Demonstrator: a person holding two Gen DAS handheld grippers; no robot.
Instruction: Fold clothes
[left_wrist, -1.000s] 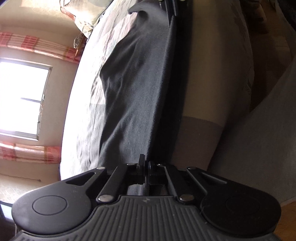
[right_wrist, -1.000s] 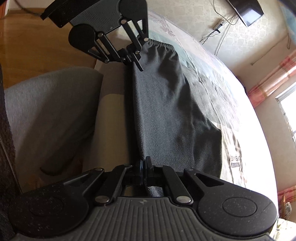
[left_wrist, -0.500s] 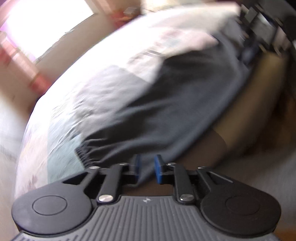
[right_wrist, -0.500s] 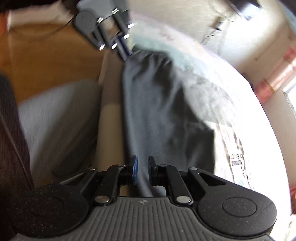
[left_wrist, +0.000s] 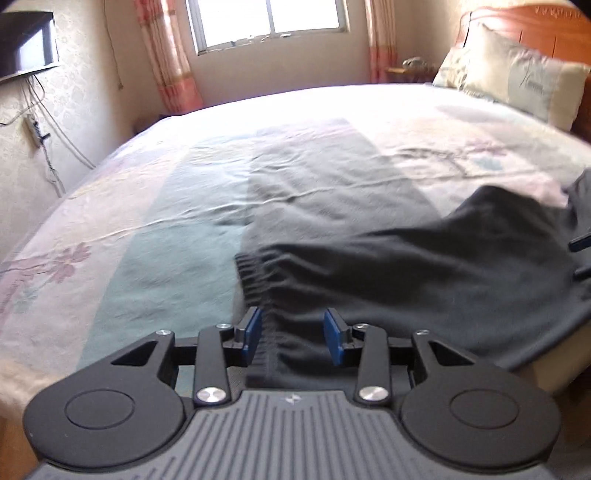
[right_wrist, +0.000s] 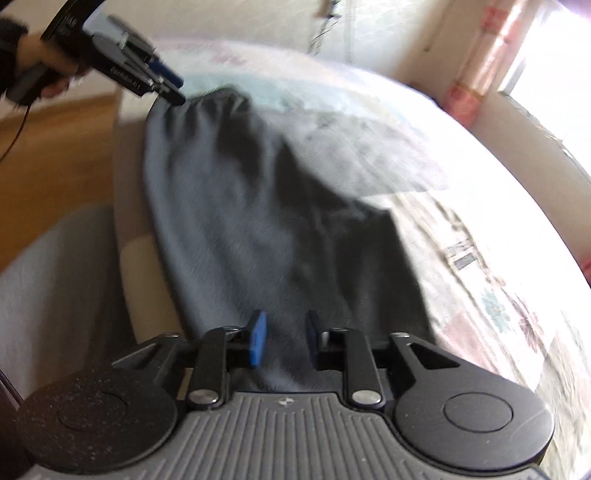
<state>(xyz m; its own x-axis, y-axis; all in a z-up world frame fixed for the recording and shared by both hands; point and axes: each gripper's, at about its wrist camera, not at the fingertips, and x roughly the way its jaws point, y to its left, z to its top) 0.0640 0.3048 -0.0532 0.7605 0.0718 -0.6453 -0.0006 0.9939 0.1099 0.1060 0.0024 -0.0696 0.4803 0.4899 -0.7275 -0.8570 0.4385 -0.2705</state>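
Trousers one, grippers two, jaws opening

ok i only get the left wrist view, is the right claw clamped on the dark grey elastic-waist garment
Observer: no, the right claw has its blue pads apart and opening; the dark grey elastic-waist garment lies loose between them.
Operator: where's that end lying
Observer: along the beige side of the bed, near its edge.
Operator: and my left claw from there
Observer: the left claw points at the gathered waistband corner; blur hides any contact.
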